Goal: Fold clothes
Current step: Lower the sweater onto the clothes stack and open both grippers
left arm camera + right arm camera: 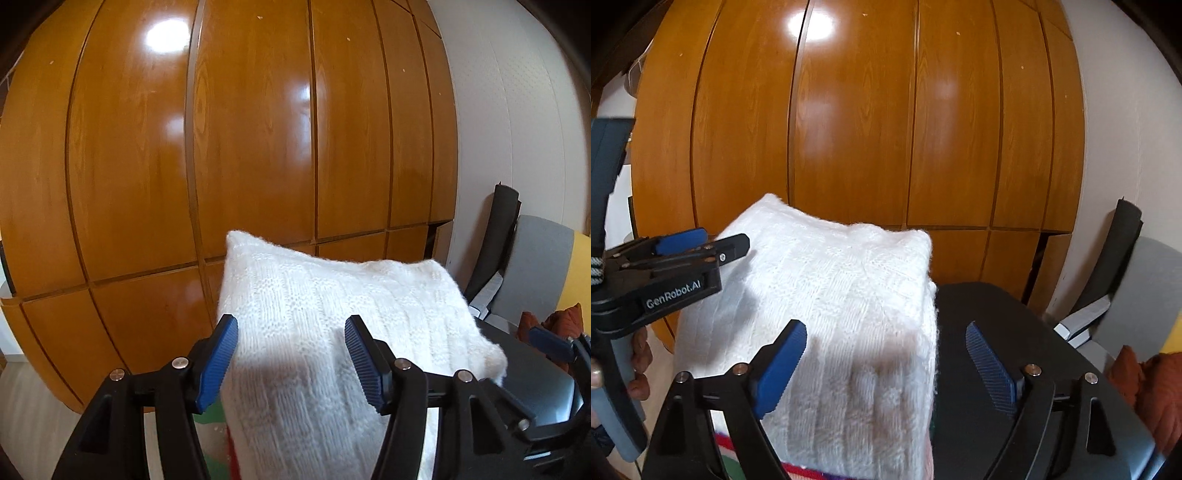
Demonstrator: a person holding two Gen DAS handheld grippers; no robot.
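- White knit sweater (332,332) lies folded between the left gripper (291,354) fingers, jaws spread wide, not pinching.
- Right gripper (886,365) gapes wide too; the sweater's right edge sits between its fingers.

Both views are bright and evenly lit. A round white glare spot sits high on the glossy wardrobe (258,129), with softer reflections lower on its doors. Fisheye distortion bows the door seams outward, and the corners fall to black. The sweater (332,314) is sharp farther out and blurs toward the bottom edge, where soft grey shadows cross its knit (879,354).
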